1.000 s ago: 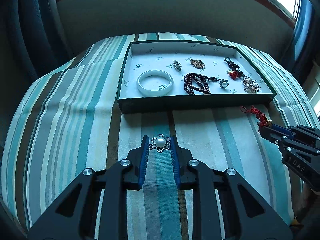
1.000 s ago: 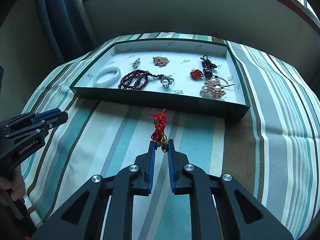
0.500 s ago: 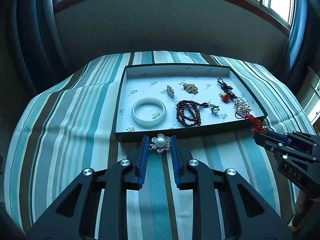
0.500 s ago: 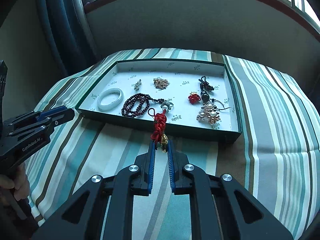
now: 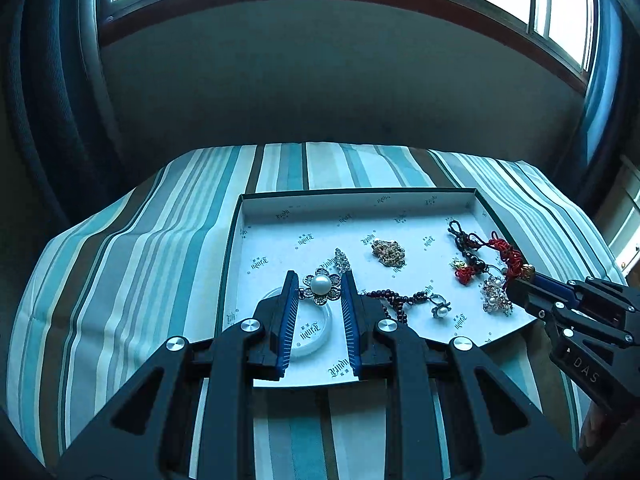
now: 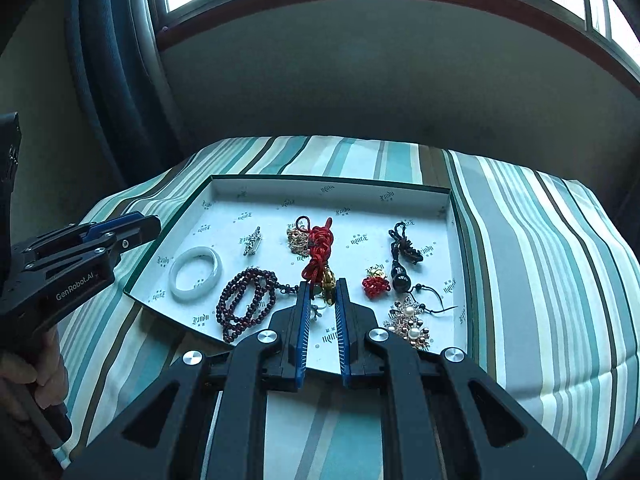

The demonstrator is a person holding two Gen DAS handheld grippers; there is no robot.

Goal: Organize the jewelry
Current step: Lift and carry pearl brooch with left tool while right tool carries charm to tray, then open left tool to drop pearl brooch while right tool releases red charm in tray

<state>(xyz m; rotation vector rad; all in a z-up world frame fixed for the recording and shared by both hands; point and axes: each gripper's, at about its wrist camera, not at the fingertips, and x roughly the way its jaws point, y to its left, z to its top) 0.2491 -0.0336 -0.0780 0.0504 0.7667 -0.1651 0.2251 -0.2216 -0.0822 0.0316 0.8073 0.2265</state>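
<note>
My left gripper [image 5: 320, 286] is shut on a pearl flower brooch [image 5: 321, 285] and holds it over the left part of the green jewelry box [image 5: 236, 236], above the white bangle [image 5: 316, 340]. My right gripper [image 6: 321, 288] is shut on a red knotted cord charm [image 6: 318, 250] with a gold bead and holds it over the middle of the box [image 6: 168, 236]. In the left wrist view the right gripper [image 5: 520, 278] enters from the right with the red charm [image 5: 508, 254].
The box holds a white bangle [image 6: 196, 268], dark red beads [image 6: 246, 304], a gold chain [image 5: 388, 252], a silver clip [image 6: 252, 241], a black cord pendant [image 6: 402, 256], a small red knot [image 6: 376, 283] and pearl clusters [image 6: 412, 324]. It lies on a striped cloth [image 6: 540, 264]. A wall stands behind.
Both grippers have risen and moved forward from the cloth in front of the box to above its inside, each still holding its piece.
</note>
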